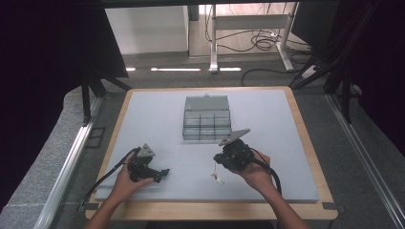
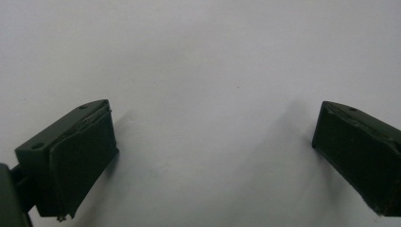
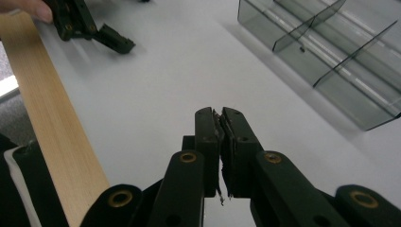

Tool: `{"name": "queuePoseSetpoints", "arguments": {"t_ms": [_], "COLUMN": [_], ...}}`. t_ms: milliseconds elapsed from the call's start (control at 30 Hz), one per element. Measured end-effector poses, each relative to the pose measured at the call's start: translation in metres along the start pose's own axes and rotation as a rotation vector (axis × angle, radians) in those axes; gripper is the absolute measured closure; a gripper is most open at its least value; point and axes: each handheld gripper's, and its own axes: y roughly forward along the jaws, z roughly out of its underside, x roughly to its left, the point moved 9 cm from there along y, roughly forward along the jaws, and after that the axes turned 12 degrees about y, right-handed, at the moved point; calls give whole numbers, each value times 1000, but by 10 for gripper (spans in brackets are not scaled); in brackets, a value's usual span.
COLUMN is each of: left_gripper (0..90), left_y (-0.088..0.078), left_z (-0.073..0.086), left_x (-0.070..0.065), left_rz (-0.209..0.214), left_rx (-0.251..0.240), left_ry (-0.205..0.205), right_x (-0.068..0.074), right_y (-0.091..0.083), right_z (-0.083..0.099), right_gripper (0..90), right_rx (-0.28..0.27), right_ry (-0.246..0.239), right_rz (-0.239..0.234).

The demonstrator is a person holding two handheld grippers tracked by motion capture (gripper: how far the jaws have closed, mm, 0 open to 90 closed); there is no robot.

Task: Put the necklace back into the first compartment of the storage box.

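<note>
Meanwhile, right gripper [image 3: 220, 124] pinched on thin wire of small tag [image 1: 218, 177], dangling just above desk [image 1: 157, 119] near open clear box [image 1: 207, 119]. Tag light, flimsy; wire best hold. Left gripper [image 2: 213, 142] wide, empty.

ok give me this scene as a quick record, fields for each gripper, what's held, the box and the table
left gripper: black two-jaw gripper, jaws wide apart, nothing between them, low over the mat at the near left
right gripper: black two-jaw gripper, jaws shut
held item: small thin item with a white and reddish tag hanging under the right gripper; what it is cannot be told
box: clear grey plastic compartment box, lid open, compartments look empty, beyond the right gripper
surface: pale grey mat on a light wooden table
</note>
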Motion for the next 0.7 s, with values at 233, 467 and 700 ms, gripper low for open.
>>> {"name": "queuePoseSetpoints", "arguments": {"t_ms": [233, 467, 700], "left_gripper": [2, 2, 2], "left_y": [0, 0, 0], "left_z": [0, 0, 0], "left_x": [0, 0, 0], "left_rz": [0, -1, 0], "left_rx": [1, -1, -1], "left_ry": [0, -2, -3], "right_x": [2, -1, 1], "right_y": [-14, -26, -43], "right_z": [-19, -39, -59], "right_gripper": [841, 841, 841], "right_rx": [-29, -48, -85], "right_ry": [-5, 3, -9], "right_rz": [-7, -18, -16]}}
